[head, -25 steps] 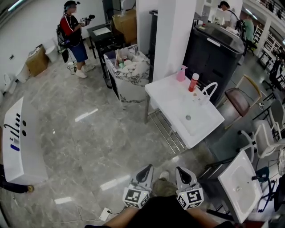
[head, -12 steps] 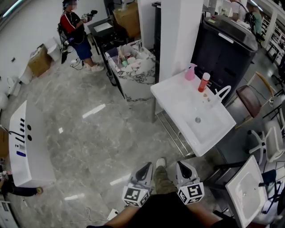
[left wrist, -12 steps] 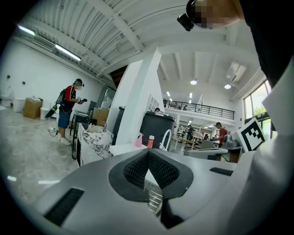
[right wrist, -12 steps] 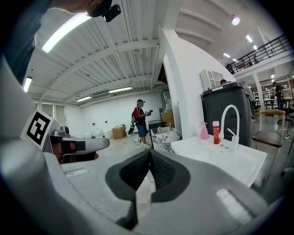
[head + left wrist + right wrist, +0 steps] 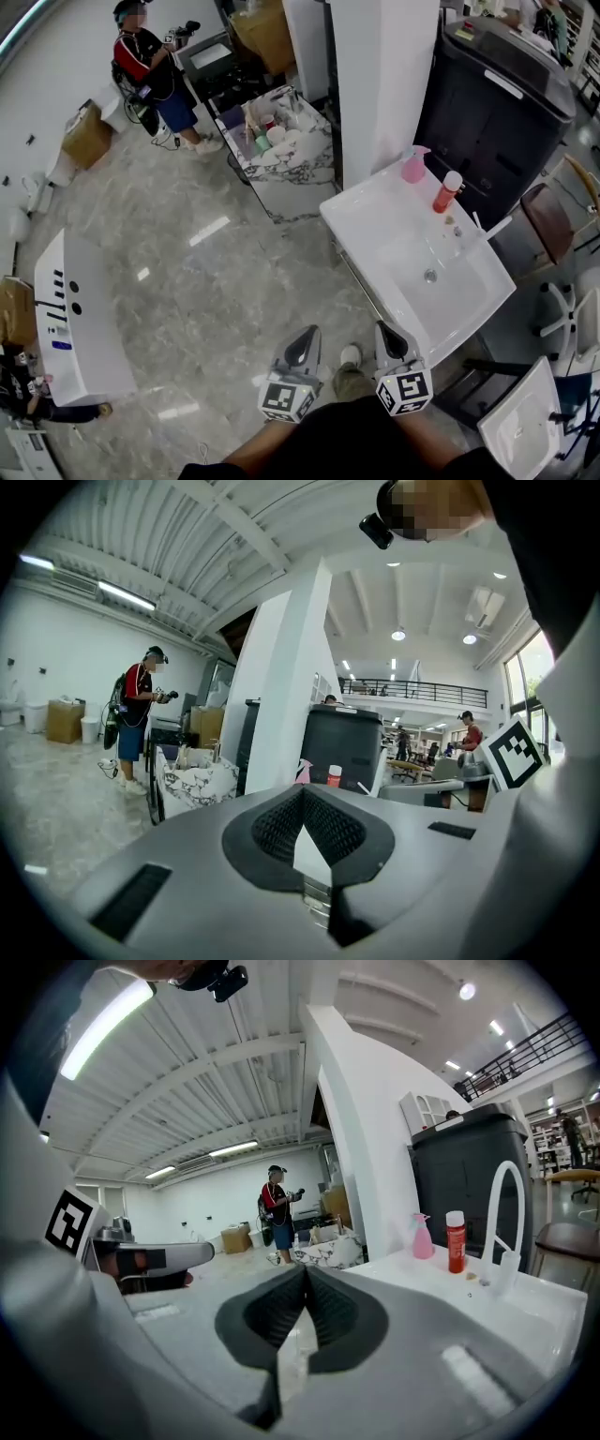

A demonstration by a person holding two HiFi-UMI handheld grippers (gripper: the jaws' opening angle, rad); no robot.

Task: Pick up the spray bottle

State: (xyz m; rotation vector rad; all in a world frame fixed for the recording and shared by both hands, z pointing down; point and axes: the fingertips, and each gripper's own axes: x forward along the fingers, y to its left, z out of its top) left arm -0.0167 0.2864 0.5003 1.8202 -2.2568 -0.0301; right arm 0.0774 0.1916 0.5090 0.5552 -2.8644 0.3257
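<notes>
The pink spray bottle (image 5: pixel 413 166) stands upright at the far corner of a white sink basin (image 5: pixel 380 220), beside a red bottle (image 5: pixel 447 192) with a white cap. My left gripper (image 5: pixel 302 349) and right gripper (image 5: pixel 392 342) hang side by side low in the head view, short of the basin's near edge, both shut and holding nothing. The left gripper view shows the spray bottle (image 5: pixel 304 772) small and far past the shut left gripper (image 5: pixel 302 794). From the right gripper (image 5: pixel 306 1274), the spray bottle (image 5: pixel 423 1237) and red bottle (image 5: pixel 456 1241) stand ahead to the right.
A white faucet (image 5: pixel 492 228) rises at the basin's right side. A white pillar (image 5: pixel 384 75) and a black cabinet (image 5: pixel 497 103) stand behind it. A marble-topped cart (image 5: pixel 286 141) and a person (image 5: pixel 150 66) are farther back; another basin (image 5: pixel 80 319) lies left, a chair (image 5: pixel 553 211) right.
Both grippers have travelled forward over the floor toward the sink, which now sits closer and lower in the head view. Their jaws stayed shut.
</notes>
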